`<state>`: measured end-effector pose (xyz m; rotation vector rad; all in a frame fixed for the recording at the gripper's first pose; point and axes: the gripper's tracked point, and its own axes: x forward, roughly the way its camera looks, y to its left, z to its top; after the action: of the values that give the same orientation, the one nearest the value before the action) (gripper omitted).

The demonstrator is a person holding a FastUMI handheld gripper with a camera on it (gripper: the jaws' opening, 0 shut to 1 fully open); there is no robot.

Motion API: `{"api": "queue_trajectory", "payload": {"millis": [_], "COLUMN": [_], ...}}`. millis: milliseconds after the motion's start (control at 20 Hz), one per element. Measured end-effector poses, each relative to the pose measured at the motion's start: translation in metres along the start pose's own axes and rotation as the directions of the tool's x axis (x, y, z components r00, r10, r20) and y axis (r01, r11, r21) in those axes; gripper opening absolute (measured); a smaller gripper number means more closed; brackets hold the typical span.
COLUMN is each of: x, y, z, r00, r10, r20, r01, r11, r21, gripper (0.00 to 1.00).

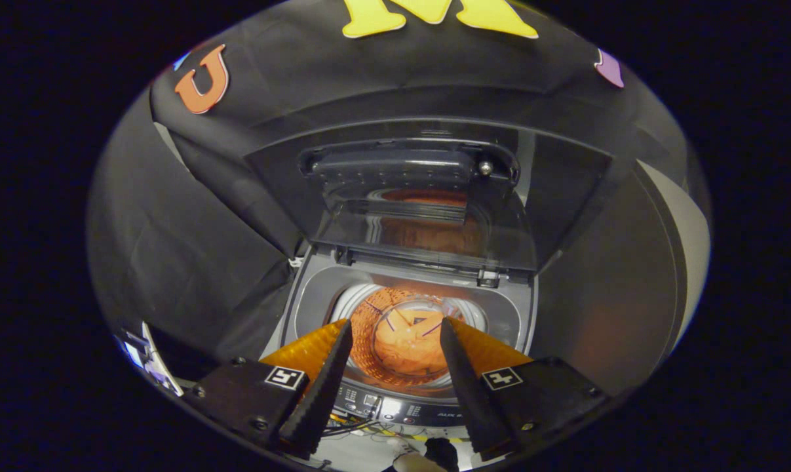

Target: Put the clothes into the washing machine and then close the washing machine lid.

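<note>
Looking down into one top-loading washing machine (513, 308) with its single lid (428, 196) standing raised at the back, tilted up against the black cloth wall (192, 216). Leaving the round drum (402, 334) mouth fully uncovered, with open room straight above it between the front control panel (395, 406) and the hinge line. Rimming that opening, a grey top deck on the left, back and right sides. Lying inside the drum, orange clothes (405, 347), spread across the bottom and mirrored faintly in the lid's glass; whether one garment or several, cannot tell.

Hovering over the front edge of the machine, one gripper (395, 354), pointing forward and down toward the drum. Standing well apart, its two fingers (326, 380), with the drum mouth showing clear in the gap between them. Gripping nothing, touching neither lid nor clothes. Sitting on each finger mount, one small square marker (284, 377), two in all.

Showing below the panel, between the finger bases, some loose cables (352, 429) and part of a person's shoe (442, 452) on the floor.
</note>
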<state>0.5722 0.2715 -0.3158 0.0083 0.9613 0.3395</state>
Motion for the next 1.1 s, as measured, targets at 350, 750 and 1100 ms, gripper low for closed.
{"api": "queue_trajectory", "payload": {"millis": [350, 750, 1100], "x": [-0.037, -0.080, -0.094], "y": [-0.005, 0.001, 0.003], "z": [0.027, 0.082, 0.153], "r00": [0.991, 0.966, 0.925], "r10": [-0.018, 0.004, -0.044], "r20": [0.134, 0.259, 0.378], "r01": [0.028, 0.020, 0.067], "r11": [0.997, 0.996, 0.997], "r21": [-0.073, -0.089, -0.048], "gripper": [0.84, 0.84, 0.84]}}
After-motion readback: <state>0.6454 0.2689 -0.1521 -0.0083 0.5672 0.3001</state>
